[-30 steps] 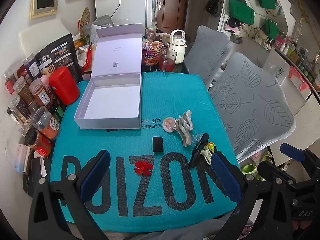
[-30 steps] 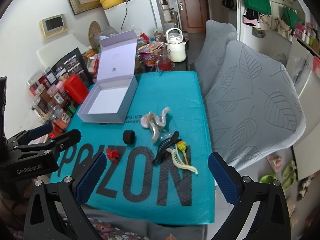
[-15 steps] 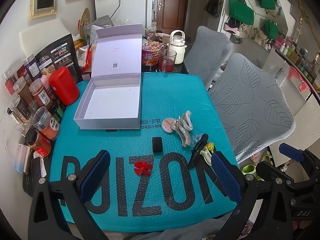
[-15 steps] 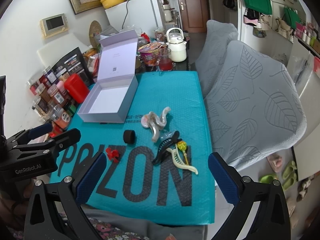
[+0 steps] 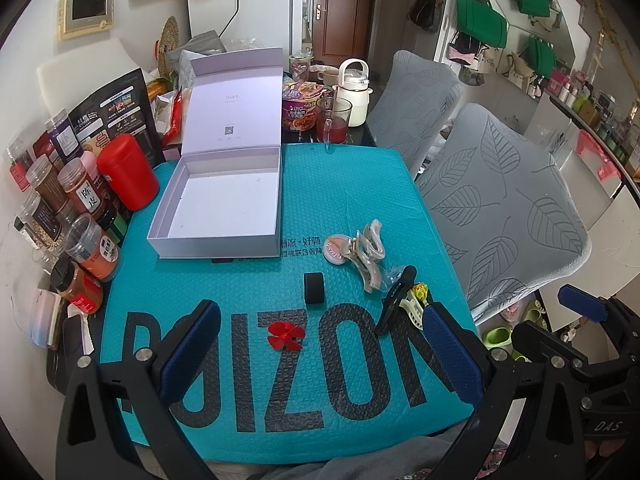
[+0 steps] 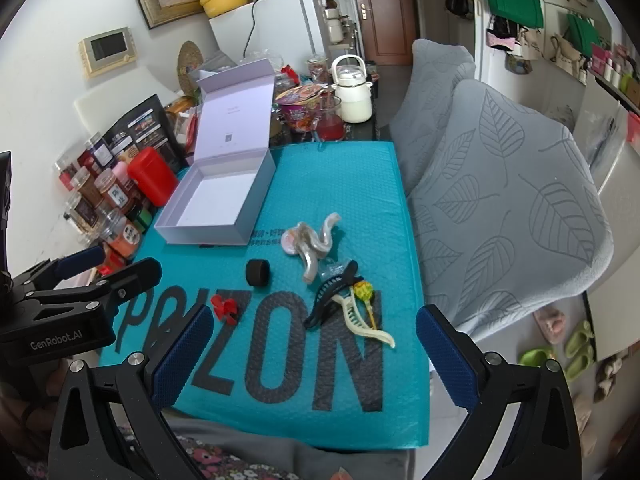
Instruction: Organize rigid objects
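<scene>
Both hand-held grippers hover with fingers spread wide and empty: the left hand-held gripper above the red flower clip, the right hand-held gripper near the black hair claw and cream hair claw. On the table's teal mat the black ring stands between the clips and the open white box.

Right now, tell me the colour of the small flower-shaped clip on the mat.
Red flower clip, clearest in the left wrist view.
</scene>
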A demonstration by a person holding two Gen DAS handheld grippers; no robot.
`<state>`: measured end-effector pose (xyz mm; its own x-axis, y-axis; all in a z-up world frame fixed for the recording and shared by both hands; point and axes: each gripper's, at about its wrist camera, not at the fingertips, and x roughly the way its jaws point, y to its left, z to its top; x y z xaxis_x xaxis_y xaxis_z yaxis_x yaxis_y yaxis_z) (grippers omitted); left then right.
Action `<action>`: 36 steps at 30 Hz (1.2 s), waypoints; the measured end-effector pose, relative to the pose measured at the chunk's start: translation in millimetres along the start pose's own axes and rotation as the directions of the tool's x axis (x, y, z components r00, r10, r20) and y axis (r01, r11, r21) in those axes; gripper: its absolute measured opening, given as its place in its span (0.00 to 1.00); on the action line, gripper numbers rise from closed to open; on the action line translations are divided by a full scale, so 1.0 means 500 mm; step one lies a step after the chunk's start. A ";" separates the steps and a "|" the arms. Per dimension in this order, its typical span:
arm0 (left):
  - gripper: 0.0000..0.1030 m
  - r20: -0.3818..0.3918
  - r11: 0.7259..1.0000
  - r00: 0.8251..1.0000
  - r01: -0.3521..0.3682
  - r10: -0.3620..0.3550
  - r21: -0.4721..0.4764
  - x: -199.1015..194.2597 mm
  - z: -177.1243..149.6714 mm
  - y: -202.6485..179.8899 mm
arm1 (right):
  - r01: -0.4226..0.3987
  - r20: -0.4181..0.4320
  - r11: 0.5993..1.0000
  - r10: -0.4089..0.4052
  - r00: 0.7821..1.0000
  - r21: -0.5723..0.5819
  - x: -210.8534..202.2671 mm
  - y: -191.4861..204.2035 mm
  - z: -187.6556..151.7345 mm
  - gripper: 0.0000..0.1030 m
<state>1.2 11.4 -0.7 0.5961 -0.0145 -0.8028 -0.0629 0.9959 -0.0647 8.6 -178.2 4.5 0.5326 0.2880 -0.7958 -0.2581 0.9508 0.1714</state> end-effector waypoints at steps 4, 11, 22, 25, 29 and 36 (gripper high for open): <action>1.00 -0.003 1.000 1.000 -0.001 0.001 0.002 0.001 -0.002 -0.002 | -0.001 -0.004 1.000 0.001 1.000 0.001 0.002 -0.001 0.000 1.00; 1.00 -0.014 1.000 1.000 -0.003 0.003 0.007 0.008 -0.002 0.000 | -0.009 -0.014 1.000 0.009 1.000 -0.001 0.009 -0.001 -0.004 1.00; 1.00 -0.059 1.000 0.998 0.011 -0.012 -0.018 0.037 0.001 0.016 | -0.046 -0.056 0.999 0.047 0.997 0.016 0.041 -0.008 0.007 1.00; 1.00 -0.085 0.999 0.996 0.020 -0.023 -0.035 0.053 0.000 0.024 | -0.064 -0.076 0.997 0.066 0.995 0.035 0.056 -0.017 0.006 1.00; 1.00 -0.126 0.999 0.992 0.029 -0.034 -0.044 0.081 -0.004 0.032 | -0.081 -0.099 0.995 0.086 0.991 0.061 0.078 -0.031 0.005 1.00; 1.00 -0.159 0.998 0.986 0.047 -0.052 -0.035 0.135 -0.018 0.043 | -0.090 -0.114 0.994 0.097 0.989 0.066 0.123 -0.049 0.003 1.00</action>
<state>33.0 30.9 -61.6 0.4635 -0.0804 -0.8824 -0.0629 0.9904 -0.1233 49.0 -183.6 -47.9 0.4097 0.3638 -0.8366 -0.2513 0.9266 0.2799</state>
